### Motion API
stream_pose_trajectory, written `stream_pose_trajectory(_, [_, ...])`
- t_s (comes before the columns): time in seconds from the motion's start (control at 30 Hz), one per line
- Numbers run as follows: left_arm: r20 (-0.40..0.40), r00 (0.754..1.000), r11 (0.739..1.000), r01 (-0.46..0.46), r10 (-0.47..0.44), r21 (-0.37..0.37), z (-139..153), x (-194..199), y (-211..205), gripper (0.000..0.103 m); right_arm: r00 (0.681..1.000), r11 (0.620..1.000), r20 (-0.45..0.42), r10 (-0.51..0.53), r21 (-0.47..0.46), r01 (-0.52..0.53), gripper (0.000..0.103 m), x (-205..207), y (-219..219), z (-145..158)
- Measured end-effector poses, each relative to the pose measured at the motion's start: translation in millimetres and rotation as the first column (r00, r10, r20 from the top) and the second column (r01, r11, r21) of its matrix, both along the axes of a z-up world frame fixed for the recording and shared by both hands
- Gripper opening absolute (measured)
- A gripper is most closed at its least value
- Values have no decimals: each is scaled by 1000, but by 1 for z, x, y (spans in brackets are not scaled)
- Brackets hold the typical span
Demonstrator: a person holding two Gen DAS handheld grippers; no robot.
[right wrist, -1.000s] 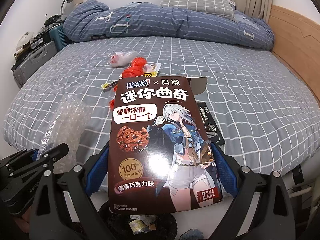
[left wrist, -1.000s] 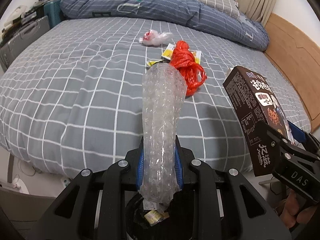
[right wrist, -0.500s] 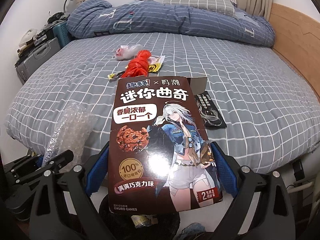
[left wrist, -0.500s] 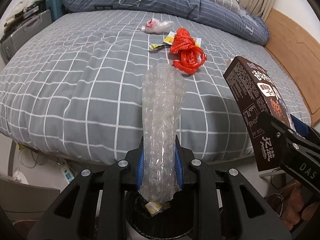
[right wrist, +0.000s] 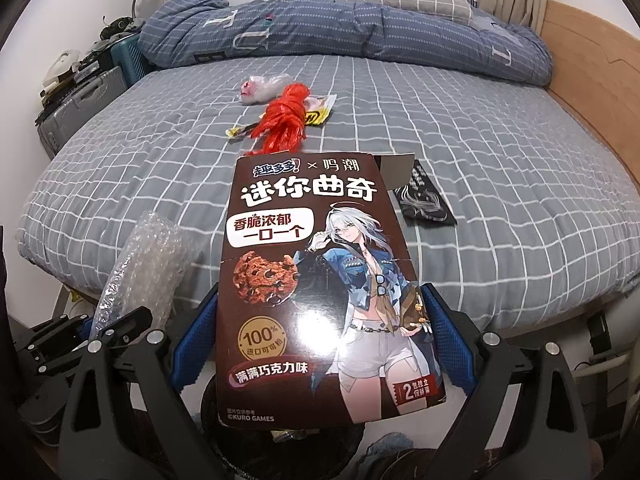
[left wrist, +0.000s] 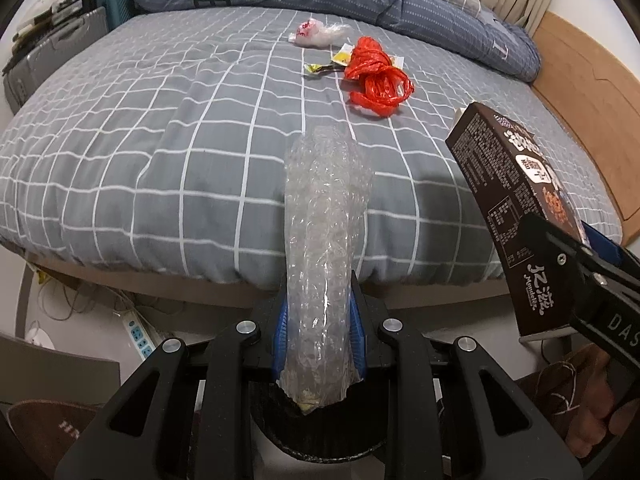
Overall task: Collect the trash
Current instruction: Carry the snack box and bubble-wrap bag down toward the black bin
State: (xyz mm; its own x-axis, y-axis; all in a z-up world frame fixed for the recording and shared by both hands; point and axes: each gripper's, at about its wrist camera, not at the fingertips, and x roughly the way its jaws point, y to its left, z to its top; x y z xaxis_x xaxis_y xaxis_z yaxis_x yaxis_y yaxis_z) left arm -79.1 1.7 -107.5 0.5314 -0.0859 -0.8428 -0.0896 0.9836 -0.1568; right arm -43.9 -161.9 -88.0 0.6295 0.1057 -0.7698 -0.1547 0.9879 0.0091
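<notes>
- The left claw (left wrist: pixel 318 336) is clamped narrow on a rolled, clear bubble-wrap tube (left wrist: pixel 324 240); its blue pads press both sides of the roll near its lower end.
- The roll juts forward out of the claw, crinkled and translucent, and its bottom end hangs over the round black bin (left wrist: pixel 320 436) on the floor below.
- The right claw (right wrist: pixel 320 344) grips a flat dark-brown cardboard cookie box (right wrist: pixel 316 280) across its width, blue pads against both side edges.
- The box shows white lettering, a chocolate cookie and a drawn white-haired figure; its top flap is open.
- On the grey checked bed (right wrist: pixel 500 200) beyond lie a crumpled red plastic bag (left wrist: pixel 376 76), yellow wrappers (right wrist: pixel 316 114), a small clear bag with pink inside (left wrist: pixel 318 34) and a black sachet (right wrist: pixel 424 200).
</notes>
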Motion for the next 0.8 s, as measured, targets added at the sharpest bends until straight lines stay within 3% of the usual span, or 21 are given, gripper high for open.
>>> stream_pose_trajectory(0.8, [-80,997,1000,4,-5,-18,-25,-57,1,24,995,1000,-96,3,0,-3,90,-58,-3,-34])
